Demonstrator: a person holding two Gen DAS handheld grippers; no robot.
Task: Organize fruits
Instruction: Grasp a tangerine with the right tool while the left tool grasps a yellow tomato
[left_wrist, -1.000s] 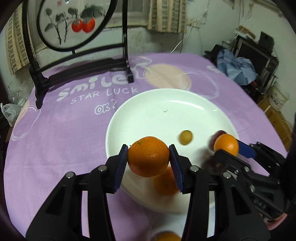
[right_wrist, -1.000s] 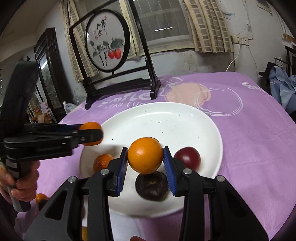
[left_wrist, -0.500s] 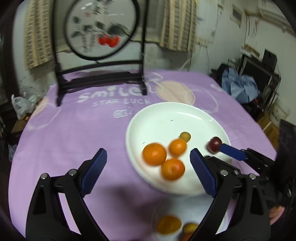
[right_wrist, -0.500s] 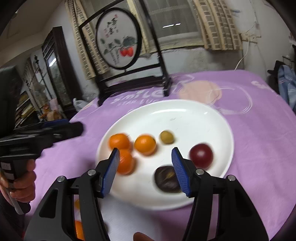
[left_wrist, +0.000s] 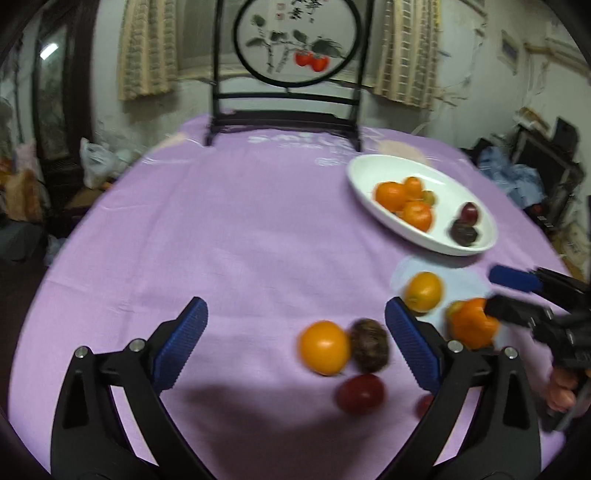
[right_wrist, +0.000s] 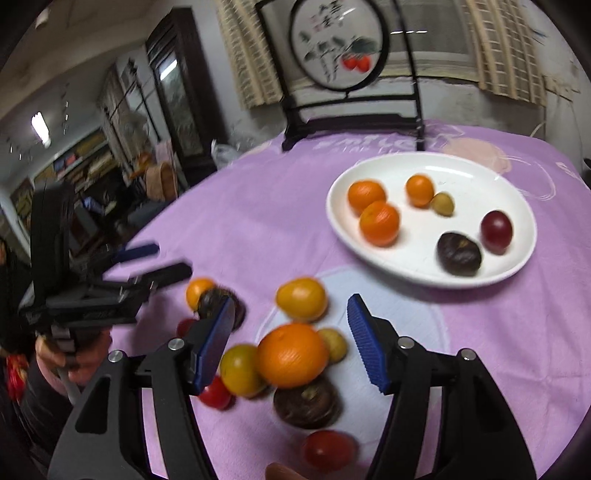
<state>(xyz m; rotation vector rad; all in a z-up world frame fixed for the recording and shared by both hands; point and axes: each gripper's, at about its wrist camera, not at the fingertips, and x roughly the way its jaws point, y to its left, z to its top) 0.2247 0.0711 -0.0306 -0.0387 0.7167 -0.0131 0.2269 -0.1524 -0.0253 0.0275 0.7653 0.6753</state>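
Nearest the right gripper (right_wrist: 291, 341), a large orange (right_wrist: 292, 355) lies between jaws that have just been opening and press nothing, likely lined up for the next pick. The left gripper (left_wrist: 293, 339) hangs with jaws spread wide over an orange fruit (left_wrist: 324, 347) on the purple worktop (left_wrist: 221, 240). Farther off, the white plate (right_wrist: 517, 266) already holds sorted fruit.

Both wrist cameras look down, close, sharing the plate (left_wrist: 476, 251) and loose fruit.
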